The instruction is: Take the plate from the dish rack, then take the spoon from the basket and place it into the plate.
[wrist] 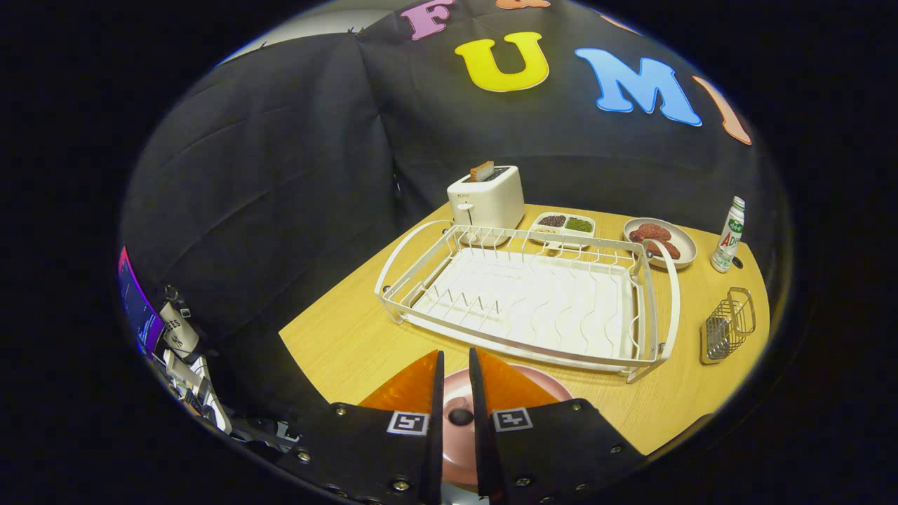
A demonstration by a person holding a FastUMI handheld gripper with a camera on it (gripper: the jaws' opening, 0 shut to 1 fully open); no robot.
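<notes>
A pink plate [544,384] lies on the wooden table just in front of the white dish rack [533,298], directly under my fingers. My gripper [456,359] hovers over the plate with its fingers nearly together. In the narrow gap between them sits a small dark rounded piece, the spoon [460,415], which both fingers appear to press on; the rest of it is hidden below. The wire basket [726,326] stands to the right of the rack, and I see nothing in it. The rack holds no dishes.
A white toaster [487,200] with a slice of bread stands behind the rack. Beside it are a divided tray of grains [563,226], a plate of reddish food [659,242] and a small bottle [728,235]. The table's front-left edge [316,358] is close.
</notes>
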